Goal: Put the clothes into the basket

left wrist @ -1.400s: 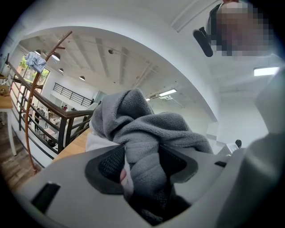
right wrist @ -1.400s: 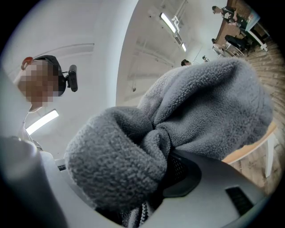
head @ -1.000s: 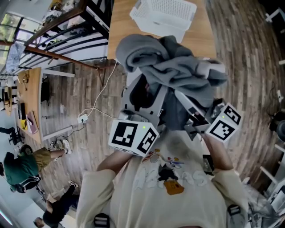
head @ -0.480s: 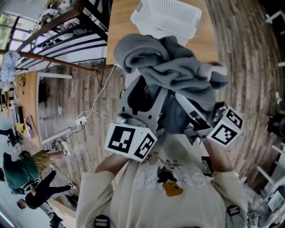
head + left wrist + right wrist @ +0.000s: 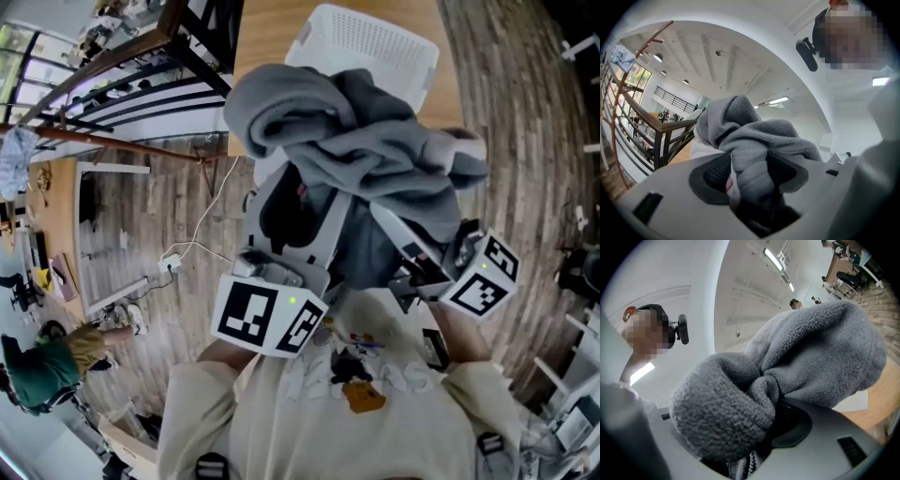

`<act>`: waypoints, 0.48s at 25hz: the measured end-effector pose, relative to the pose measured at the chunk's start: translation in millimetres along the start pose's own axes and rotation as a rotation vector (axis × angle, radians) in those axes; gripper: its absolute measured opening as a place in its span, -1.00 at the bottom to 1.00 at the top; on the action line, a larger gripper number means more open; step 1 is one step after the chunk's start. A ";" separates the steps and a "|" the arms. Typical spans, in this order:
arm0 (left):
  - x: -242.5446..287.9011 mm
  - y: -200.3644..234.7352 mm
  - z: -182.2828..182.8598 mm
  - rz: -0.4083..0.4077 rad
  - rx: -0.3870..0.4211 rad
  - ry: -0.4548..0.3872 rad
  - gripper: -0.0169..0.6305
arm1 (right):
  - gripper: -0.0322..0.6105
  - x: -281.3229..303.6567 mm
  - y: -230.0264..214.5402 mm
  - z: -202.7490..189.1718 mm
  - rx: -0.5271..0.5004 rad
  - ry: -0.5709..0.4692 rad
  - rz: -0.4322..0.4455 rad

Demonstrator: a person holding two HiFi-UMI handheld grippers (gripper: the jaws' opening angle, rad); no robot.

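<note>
A bundled grey fleece garment (image 5: 361, 155) is held up in the air in front of the person's chest, between both grippers. My left gripper (image 5: 749, 172) is shut on a fold of the fleece (image 5: 754, 145), which fills the gap between its black pads. My right gripper (image 5: 764, 427) is shut on another thick fold of the fleece (image 5: 787, 376), with a zipper showing low between the jaws. The white perforated basket (image 5: 375, 42) stands on the wooden table (image 5: 272, 28) just beyond the bundle, partly hidden by it.
A wooden railing and dark stair frame (image 5: 141, 66) run at the left. A white cable and plug (image 5: 173, 255) lie on the plank floor. A person in green (image 5: 42, 361) is at the far left. Shelving shows at the right edge (image 5: 572, 375).
The basket now shows larger and lower in the head view, closer to the bundle. The fleece stays gripped by both grippers. The people at the lower left have moved.
</note>
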State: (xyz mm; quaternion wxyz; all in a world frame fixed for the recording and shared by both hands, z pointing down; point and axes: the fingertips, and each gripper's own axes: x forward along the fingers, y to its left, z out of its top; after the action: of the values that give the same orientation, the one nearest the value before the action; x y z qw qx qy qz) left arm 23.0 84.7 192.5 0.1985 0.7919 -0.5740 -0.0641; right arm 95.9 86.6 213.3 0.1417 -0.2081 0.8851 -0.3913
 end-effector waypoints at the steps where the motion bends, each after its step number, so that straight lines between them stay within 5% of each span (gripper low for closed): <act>1: 5.4 3.9 7.0 -0.005 0.001 0.000 -0.19 | -0.11 7.5 -0.4 5.9 0.003 -0.001 -0.003; 12: 44.6 20.9 95.8 -0.100 0.042 -0.087 -0.19 | -0.11 69.3 23.4 77.5 -0.107 -0.076 -0.002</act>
State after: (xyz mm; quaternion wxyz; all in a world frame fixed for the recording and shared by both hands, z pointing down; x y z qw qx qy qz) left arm -12.2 14.5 118.8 0.1533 0.8200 -0.5431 -0.0960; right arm 61.4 18.4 138.9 0.1636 -0.2312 0.8986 -0.3352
